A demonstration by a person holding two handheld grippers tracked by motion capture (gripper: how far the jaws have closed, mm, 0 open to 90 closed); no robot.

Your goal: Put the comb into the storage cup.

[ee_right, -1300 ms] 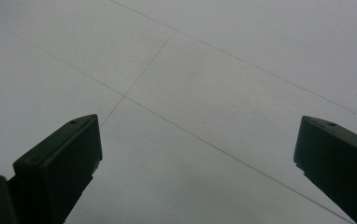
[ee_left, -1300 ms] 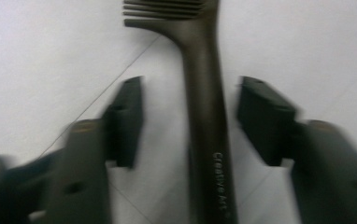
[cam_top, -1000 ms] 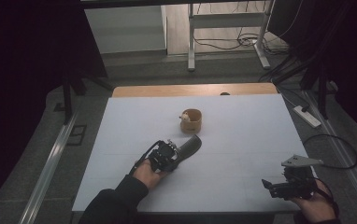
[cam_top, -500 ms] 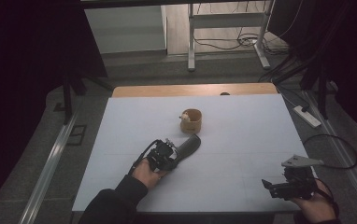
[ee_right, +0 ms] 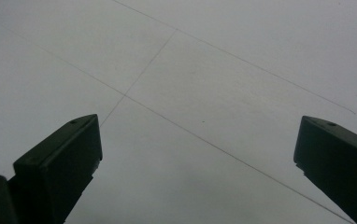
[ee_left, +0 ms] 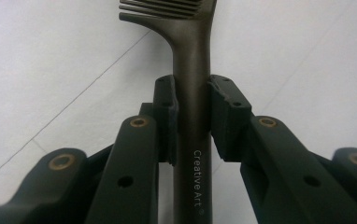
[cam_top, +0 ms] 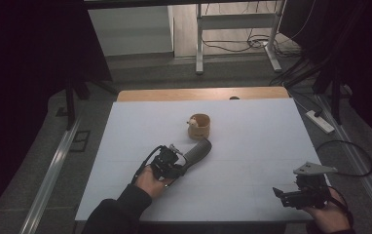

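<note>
From above, the left gripper [cam_top: 186,158] holds a dark comb [cam_top: 199,149] just short of a small wooden cup [cam_top: 199,126] on the white table [cam_top: 252,131], its own view showing both jaws clamped on the comb's handle [ee_left: 191,107], while the right gripper [ee_right: 197,154] hovers wide open over bare tabletop.

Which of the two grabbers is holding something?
The left gripper. Its jaws are shut on the dark comb handle, while the right gripper is wide open over bare white table.
</note>
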